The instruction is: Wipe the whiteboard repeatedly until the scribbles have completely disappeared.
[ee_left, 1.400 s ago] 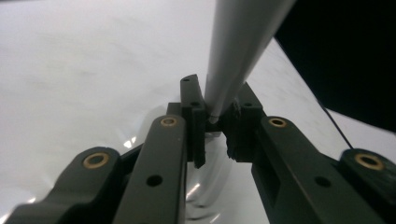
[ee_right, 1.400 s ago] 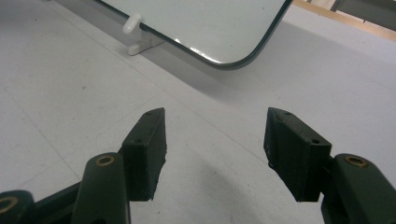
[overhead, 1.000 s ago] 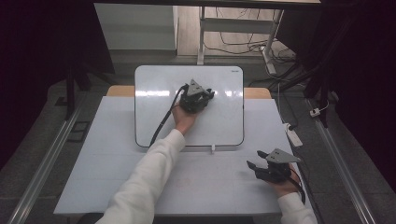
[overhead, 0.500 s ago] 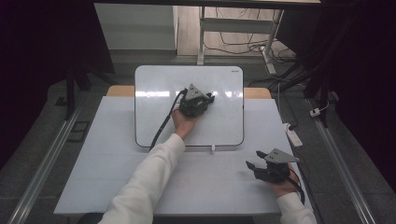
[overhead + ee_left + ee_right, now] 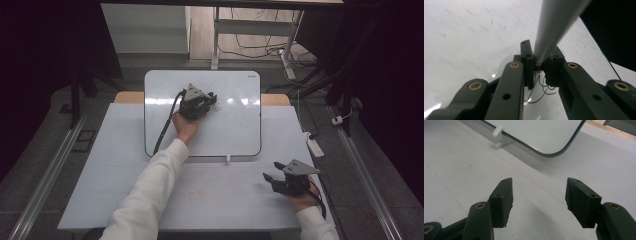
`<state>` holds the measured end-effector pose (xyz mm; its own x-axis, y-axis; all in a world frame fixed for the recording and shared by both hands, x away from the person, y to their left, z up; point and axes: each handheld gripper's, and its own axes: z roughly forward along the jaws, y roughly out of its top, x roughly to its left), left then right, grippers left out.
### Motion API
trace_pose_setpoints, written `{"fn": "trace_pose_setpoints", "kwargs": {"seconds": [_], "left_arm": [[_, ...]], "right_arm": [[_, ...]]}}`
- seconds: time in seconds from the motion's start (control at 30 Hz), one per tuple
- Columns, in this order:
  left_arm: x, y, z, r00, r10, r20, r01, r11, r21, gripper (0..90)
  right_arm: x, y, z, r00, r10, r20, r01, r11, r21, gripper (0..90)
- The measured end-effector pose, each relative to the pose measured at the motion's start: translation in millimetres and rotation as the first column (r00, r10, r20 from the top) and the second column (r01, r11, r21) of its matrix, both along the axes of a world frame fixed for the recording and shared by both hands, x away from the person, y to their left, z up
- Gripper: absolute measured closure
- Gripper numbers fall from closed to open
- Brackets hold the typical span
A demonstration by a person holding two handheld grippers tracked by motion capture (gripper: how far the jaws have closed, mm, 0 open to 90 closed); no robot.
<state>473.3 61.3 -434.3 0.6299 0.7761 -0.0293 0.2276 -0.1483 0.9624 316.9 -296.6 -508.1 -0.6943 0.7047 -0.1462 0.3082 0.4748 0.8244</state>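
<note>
A white whiteboard (image 5: 235,130) lies at the far middle of the table. Over its upper part, my left gripper (image 5: 212,100) is shut on a grey marker (image 5: 554,27). In the left gripper view the gripper (image 5: 539,53) pinches the marker low on its barrel, tip down against the board, right by thin dark scribbled lines (image 5: 541,87). My right gripper (image 5: 270,177) rests near the table's front right corner. Its jaws (image 5: 539,192) stand open with nothing between them, pointing at the board's near corner (image 5: 549,150).
A small white clip (image 5: 227,159) sticks out from the board's near edge, also seen as a white clip (image 5: 500,136) ahead of the right gripper. The white table top (image 5: 100,180) spreads around the board. A white power strip (image 5: 314,144) lies past the right edge.
My left hand has shifted a little to the left across the board with the marker still in its jaws. The right gripper has stayed put.
</note>
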Motion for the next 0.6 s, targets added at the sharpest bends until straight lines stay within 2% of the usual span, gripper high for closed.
{"fn": "trace_pose_setpoints", "kwargs": {"seconds": [0.1,0.2,0.3,0.4,0.47,0.53,0.6], "left_arm": [[0.2,-14.7,-2.7,0.9996,-0.028,0.0,0.028,0.9996,0.0,78.4],[-0.1,-34.1,-4.4,0.9977,-0.068,-0.003,0.068,0.9974,0.023,78.3],[-3.4,-42.6,-7.4,0.9956,-0.094,0.001,0.094,0.994,0.056,78.3],[-1.9,-37.0,-5.2,0.9962,-0.087,0.006,0.087,0.9946,0.057,78.4],[0.0,-28.2,-1.5,0.9984,-0.054,0.015,0.053,0.9971,0.054,78.4],[2.0,-18.8,0.6,0.999,-0.045,0.0,0.045,0.9985,0.03,78.4],[0.3,-15.8,0.3,0.999,-0.044,0.0,0.044,0.9983,0.039,78.4]], "right_arm": [[0.6,0.4,-0.6,1.0,0.004,-0.001,-0.004,1.0,-0.003,38.9],[1.1,0.4,-1.1,1.0,0.002,-0.005,-0.002,1.0,-0.006,38.9],[1.3,-0.4,-0.7,1.0,-0.001,-0.003,0.001,1.0,-0.003,38.9],[1.6,-1.2,-1.1,1.0,0.0,-0.005,0.0,1.0,-0.003,38.8],[1.1,-1.1,-1.1,1.0,0.001,-0.004,-0.001,1.0,-0.004,38.8],[0.1,-0.9,-0.5,1.0,0.003,0.0,-0.003,1.0,-0.002,38.8],[0.0,-1.0,0.0,1.0,0.002,0.001,-0.002,1.0,0.001,38.8]]}}
